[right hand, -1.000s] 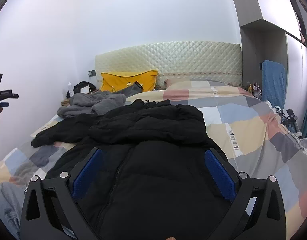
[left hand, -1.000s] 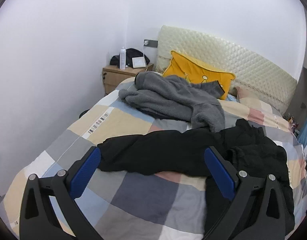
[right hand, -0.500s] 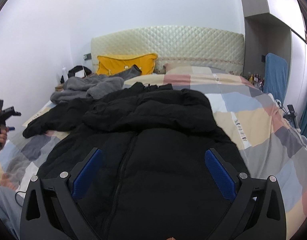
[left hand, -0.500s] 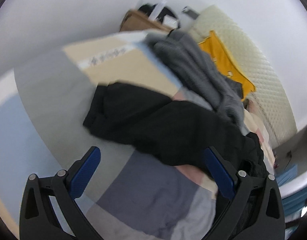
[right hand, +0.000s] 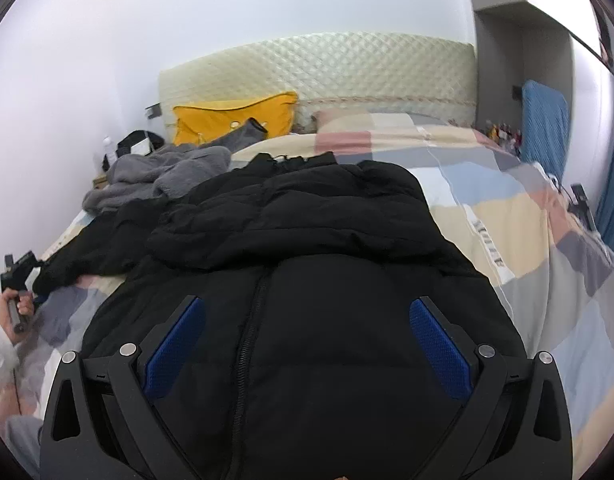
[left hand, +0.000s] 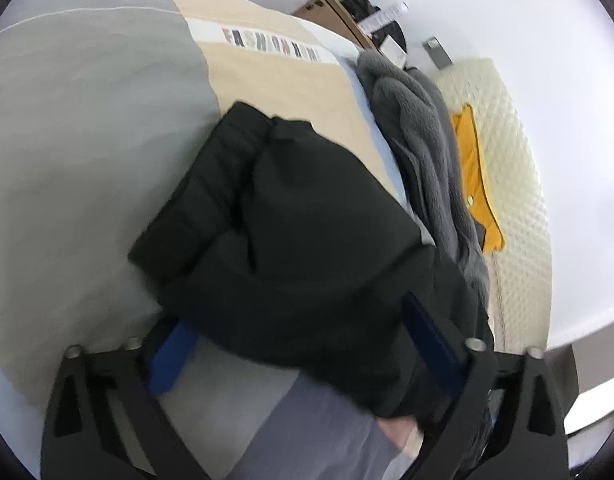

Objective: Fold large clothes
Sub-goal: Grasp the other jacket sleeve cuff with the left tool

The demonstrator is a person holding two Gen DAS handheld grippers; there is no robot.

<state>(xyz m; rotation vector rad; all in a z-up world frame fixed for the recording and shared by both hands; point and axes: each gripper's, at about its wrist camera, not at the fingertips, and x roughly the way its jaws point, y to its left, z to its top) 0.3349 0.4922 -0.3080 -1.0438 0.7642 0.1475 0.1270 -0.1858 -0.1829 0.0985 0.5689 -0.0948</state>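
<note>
A black puffer jacket (right hand: 307, 288) lies front up on the bed, zip down its middle, hood toward the headboard. Its left sleeve (left hand: 291, 240) stretches out to the bed's left side. My left gripper (left hand: 303, 344) is open, tilted, and low over that sleeve near its cuff, with the sleeve between the blue pads; it also shows at the far left of the right wrist view (right hand: 17, 276). My right gripper (right hand: 307, 344) is open and empty above the jacket's lower front.
A grey fleece garment (right hand: 163, 172) lies heaped beyond the sleeve. A yellow pillow (right hand: 231, 118) leans on the quilted headboard (right hand: 327, 64). The patchwork duvet (right hand: 527, 248) covers the bed. A wooden nightstand (left hand: 335, 12) stands at the left wall.
My left gripper has dropped and tilted toward the black sleeve, so the sleeve fills its view and sits between the pads. My right gripper has edged slightly forward over the jacket.
</note>
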